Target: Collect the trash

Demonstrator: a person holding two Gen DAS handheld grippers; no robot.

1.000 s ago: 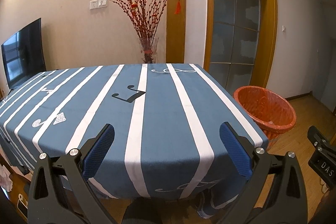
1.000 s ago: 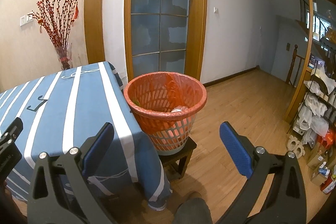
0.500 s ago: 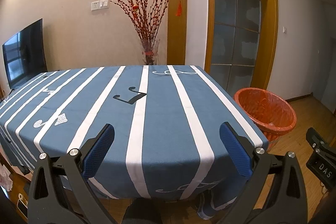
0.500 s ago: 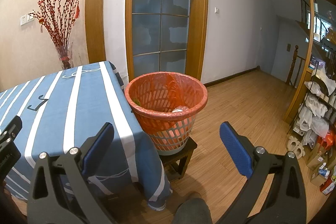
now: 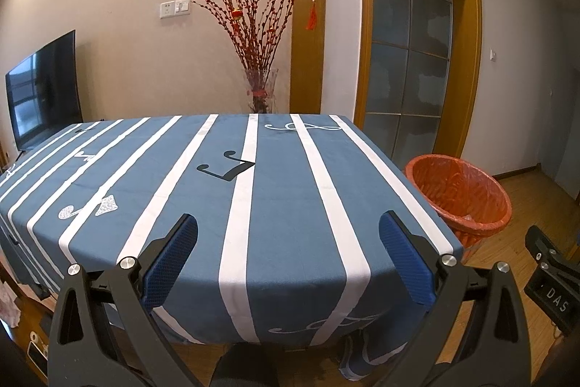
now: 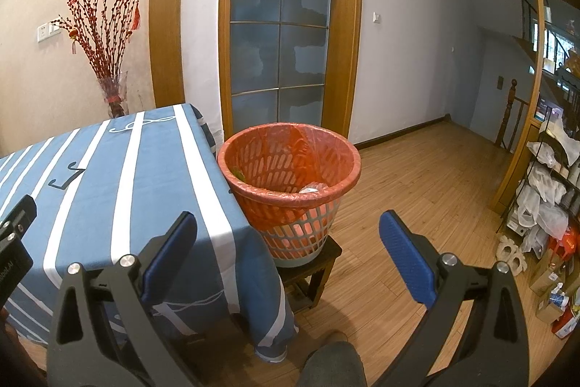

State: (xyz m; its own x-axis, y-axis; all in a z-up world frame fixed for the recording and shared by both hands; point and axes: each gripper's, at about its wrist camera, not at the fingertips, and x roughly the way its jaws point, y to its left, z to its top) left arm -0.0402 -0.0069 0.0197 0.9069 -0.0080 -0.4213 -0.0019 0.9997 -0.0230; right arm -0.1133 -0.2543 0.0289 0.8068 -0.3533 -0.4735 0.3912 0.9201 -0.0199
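An orange-lined mesh waste basket (image 6: 290, 162) stands on a small dark stool beside the table's right edge; it also shows in the left wrist view (image 5: 460, 194). Some trash lies inside it, a pale crumpled piece (image 6: 312, 188) and a bit of green. My right gripper (image 6: 288, 242) is open and empty, held in front of the basket. My left gripper (image 5: 288, 242) is open and empty, over the near edge of the blue striped tablecloth (image 5: 203, 191). No loose trash shows on the table.
A glass vase of red branches (image 5: 259, 89) stands behind the table's far edge. A TV (image 5: 43, 89) is at the left wall. A glass door (image 6: 279, 35) is behind the basket. A rack with bags and boxes (image 6: 547, 198) stands at the right on the wooden floor.
Both views have shifted slightly, so the table and basket sit a little lower in frame. Both grippers stay open and empty.
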